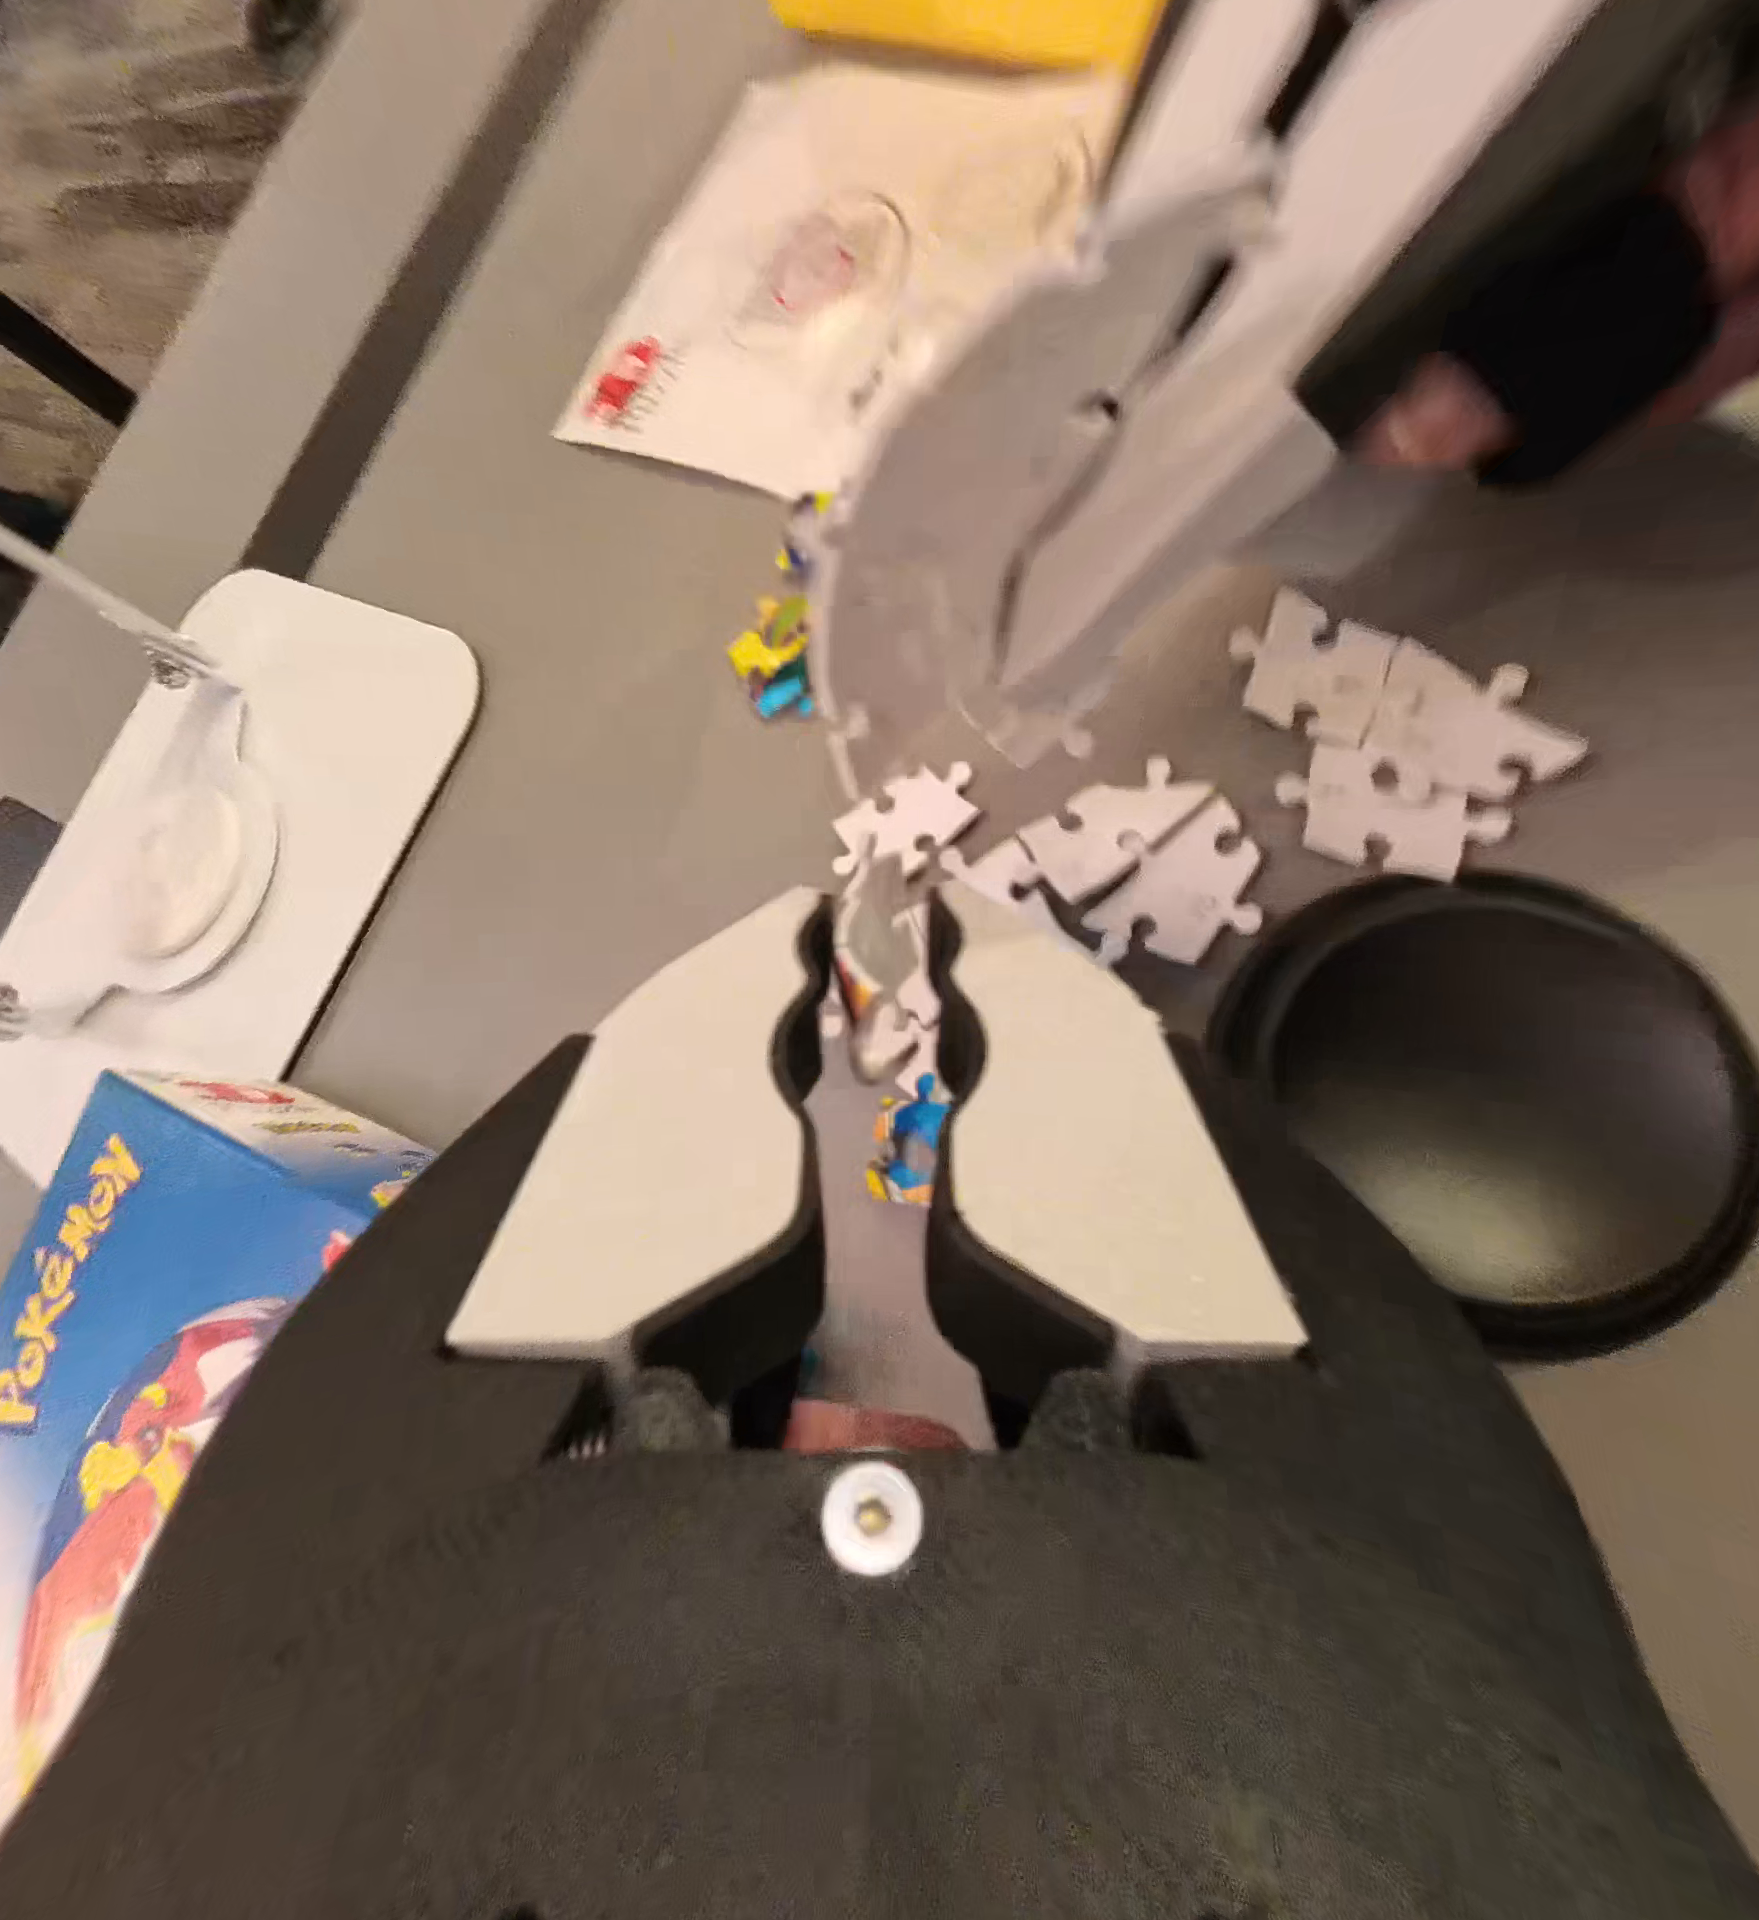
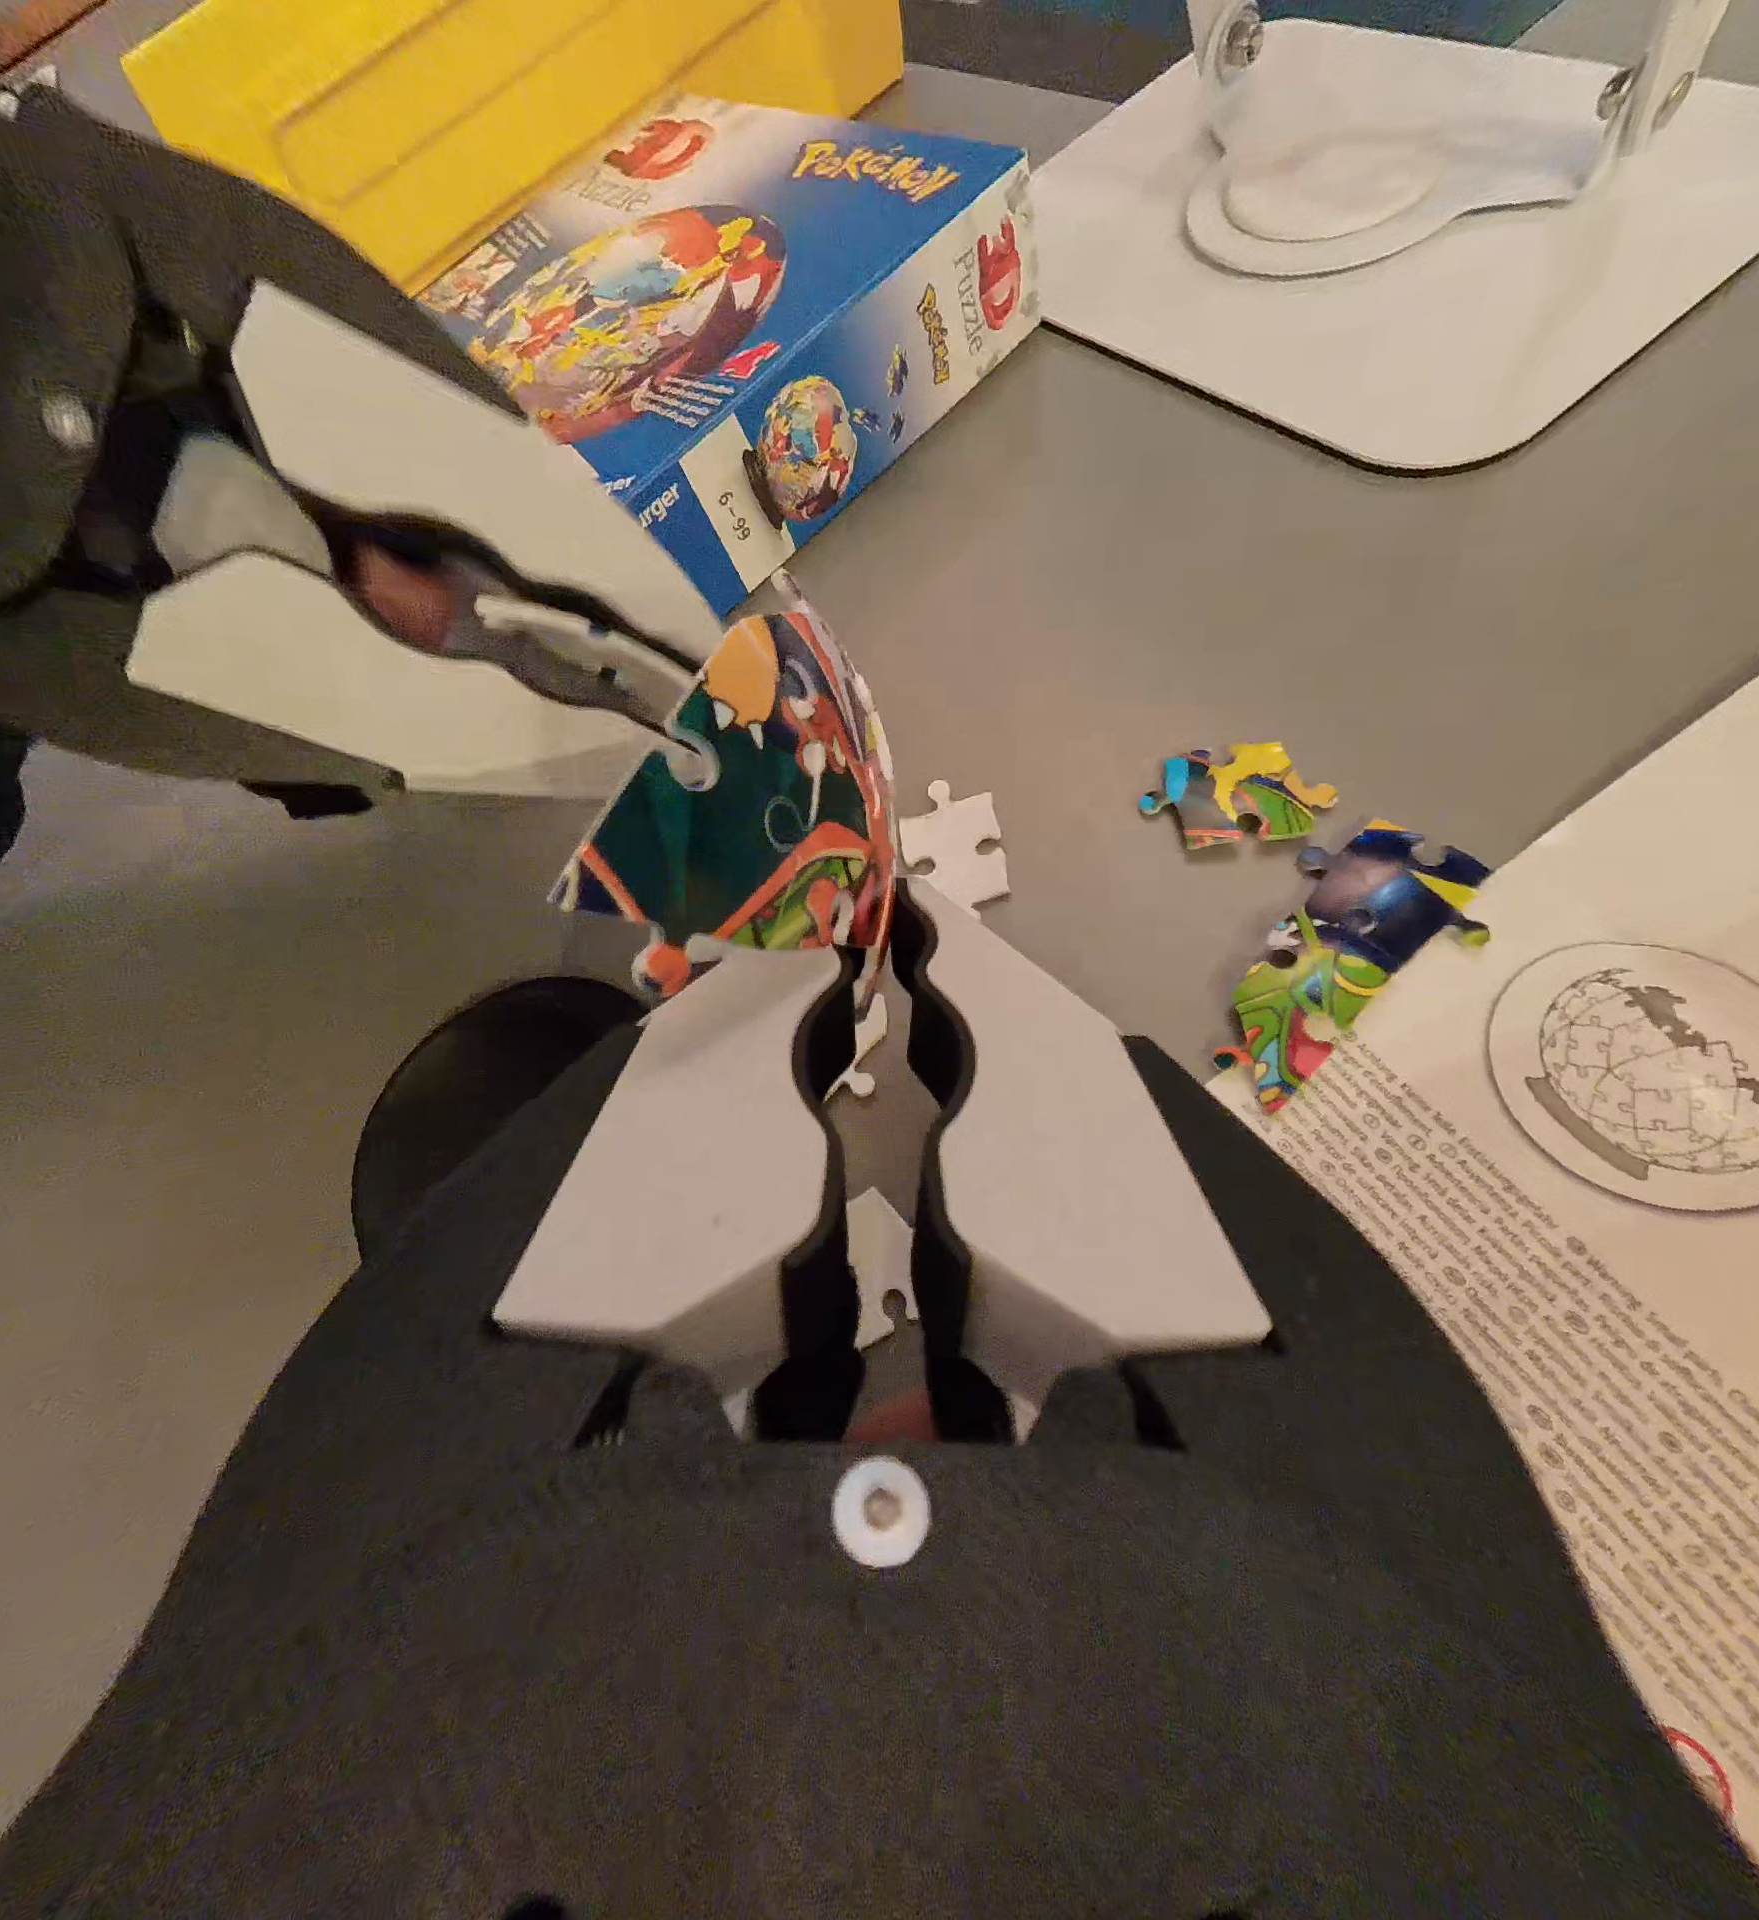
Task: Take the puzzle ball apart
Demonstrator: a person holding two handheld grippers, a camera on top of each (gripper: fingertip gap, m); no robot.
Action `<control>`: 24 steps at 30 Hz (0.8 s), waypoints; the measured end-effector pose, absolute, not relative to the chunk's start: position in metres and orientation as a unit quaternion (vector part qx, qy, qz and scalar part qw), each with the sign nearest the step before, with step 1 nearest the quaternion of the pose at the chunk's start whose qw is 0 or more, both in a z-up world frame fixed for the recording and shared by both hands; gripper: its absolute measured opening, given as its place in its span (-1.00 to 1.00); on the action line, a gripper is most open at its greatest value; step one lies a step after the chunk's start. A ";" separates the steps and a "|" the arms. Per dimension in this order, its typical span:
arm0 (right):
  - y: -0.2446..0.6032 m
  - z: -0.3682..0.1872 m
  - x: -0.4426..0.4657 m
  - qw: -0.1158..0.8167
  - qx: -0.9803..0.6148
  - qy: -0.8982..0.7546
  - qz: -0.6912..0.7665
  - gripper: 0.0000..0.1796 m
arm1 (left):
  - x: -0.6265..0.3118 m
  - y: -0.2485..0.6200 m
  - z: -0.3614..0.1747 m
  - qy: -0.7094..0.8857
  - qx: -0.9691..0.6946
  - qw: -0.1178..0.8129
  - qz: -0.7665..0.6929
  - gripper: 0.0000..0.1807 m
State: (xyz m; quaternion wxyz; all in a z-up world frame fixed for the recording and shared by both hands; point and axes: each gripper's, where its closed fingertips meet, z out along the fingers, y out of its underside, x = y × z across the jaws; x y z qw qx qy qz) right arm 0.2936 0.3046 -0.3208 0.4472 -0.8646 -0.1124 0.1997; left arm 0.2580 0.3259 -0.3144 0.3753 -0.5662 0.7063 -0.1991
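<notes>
My right gripper [image 2: 880,961] is closed on the lower edge of the curved puzzle ball fragment [image 2: 750,800], which stands just ahead of its tips. My left gripper [image 1: 880,935] pinches the same fragment's other edge, nearly closed. Loose pieces [image 1: 1374,748] lie on the grey table [image 1: 594,623] beyond it, face down.

A grey tabletop [image 1: 563,582] is being seen filling most of both views, evenly lit by soft indoor light, with faint sheen lying on its matte surface. Beyond the table's edge, at the upper left of the left wrist view, a mottled grey-brown carpeted floor [image 1: 96,145] is being shown, crossed by a dark furniture leg [image 1: 13,312]. Walls and windows are not being shown.
</notes>
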 end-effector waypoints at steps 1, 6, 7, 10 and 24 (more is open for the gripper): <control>0.303 -0.317 0.290 0.450 -0.861 -0.128 0.199 -1.00 | 0.260 0.327 -0.306 0.690 -0.576 0.376 -0.225 -0.69; 0.297 -0.296 0.263 0.460 -0.830 -0.156 0.274 -1.00 | 0.273 0.302 -0.284 0.663 -0.565 0.331 -0.362 -0.80; 0.296 -0.297 0.261 0.458 -0.830 -0.160 0.275 -1.00 | 0.273 0.299 -0.284 0.663 -0.563 0.321 -0.374 -0.86; 0.296 -0.300 0.265 0.467 -0.837 -0.181 0.220 -1.00 | 0.270 0.295 -0.288 0.640 -0.587 0.275 -0.413 -0.95; 0.295 -0.277 0.267 0.486 -0.838 -0.193 0.157 -0.97 | 0.258 0.296 -0.292 0.649 -0.595 0.283 -0.381 -0.97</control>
